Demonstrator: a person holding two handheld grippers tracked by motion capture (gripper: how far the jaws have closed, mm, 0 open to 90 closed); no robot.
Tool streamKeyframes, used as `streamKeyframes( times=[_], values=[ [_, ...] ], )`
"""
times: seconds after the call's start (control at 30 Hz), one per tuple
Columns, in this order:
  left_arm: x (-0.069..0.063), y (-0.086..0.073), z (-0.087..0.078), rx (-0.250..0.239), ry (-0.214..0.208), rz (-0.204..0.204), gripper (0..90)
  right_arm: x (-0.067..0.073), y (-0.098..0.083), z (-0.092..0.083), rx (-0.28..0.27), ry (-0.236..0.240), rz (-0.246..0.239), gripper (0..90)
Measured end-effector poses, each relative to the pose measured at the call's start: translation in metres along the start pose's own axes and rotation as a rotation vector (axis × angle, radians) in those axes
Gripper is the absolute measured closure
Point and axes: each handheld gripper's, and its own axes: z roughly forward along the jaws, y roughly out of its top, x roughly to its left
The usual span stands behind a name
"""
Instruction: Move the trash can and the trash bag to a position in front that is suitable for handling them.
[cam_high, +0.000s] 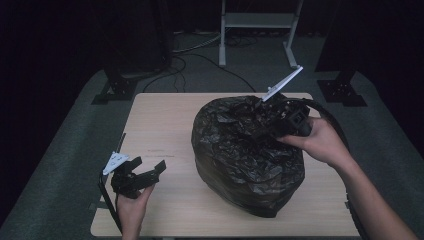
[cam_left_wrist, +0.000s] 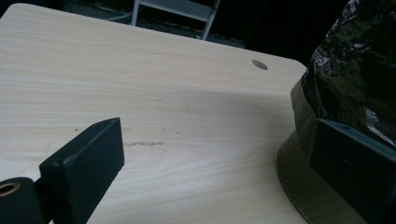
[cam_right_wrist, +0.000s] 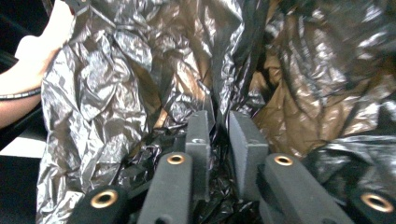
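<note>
One black plastic bag (cam_high: 247, 152) sits right of centre on the bench (cam_high: 160, 125), bulging; its contents are hidden. The right gripper (cam_high: 267, 125) rests on the bag's far right top, jaws nearly closed on a fold of film. Judged step: gathering the bag's top. Pinch several layers together, then lift slowly to avoid tearing. The left gripper (cam_high: 150, 167) lies near left on the bench, jaws spread and empty.

A bulging, crinkled black plastic bag (cam_high: 247, 155) is sitting on the right half of the pale wooden table (cam_high: 160, 130).
</note>
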Motion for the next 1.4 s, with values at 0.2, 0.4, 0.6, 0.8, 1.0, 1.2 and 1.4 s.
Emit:
streamKeyframes(
  times=[0.2, 0.4, 0.6, 0.8, 1.0, 1.2, 1.4],
  values=[
    [0.001, 0.000, 0.000, 0.001, 0.000, -0.003, 2.7, 0.003, -0.003, 0.013, 0.043, 0.007, -0.014, 85.3],
    [0.001, 0.000, -0.001, -0.002, 0.002, -0.001, 2.7, 0.004, -0.007, 0.024, 0.071, 0.013, -0.019, 86.5],
    [0.002, 0.001, -0.002, -0.004, 0.002, -0.004, 2.7, 0.008, -0.011, 0.029, 0.075, -0.008, -0.034, 86.5],
    [0.001, 0.000, -0.001, -0.003, 0.000, -0.004, 2.7, 0.009, -0.014, 0.038, 0.121, -0.069, -0.037, 86.4],
    [0.001, 0.001, -0.002, -0.005, 0.001, -0.004, 2.7, 0.011, -0.014, 0.040, 0.134, -0.107, -0.054, 85.3],
    [0.001, 0.001, -0.002, -0.008, -0.001, -0.005, 2.7, 0.011, -0.014, 0.038, 0.118, -0.096, -0.052, 80.0],
    [0.000, 0.002, -0.003, -0.011, -0.005, -0.005, 2.7, 0.010, -0.008, 0.025, 0.053, -0.101, -0.050, 69.7]
  ],
)
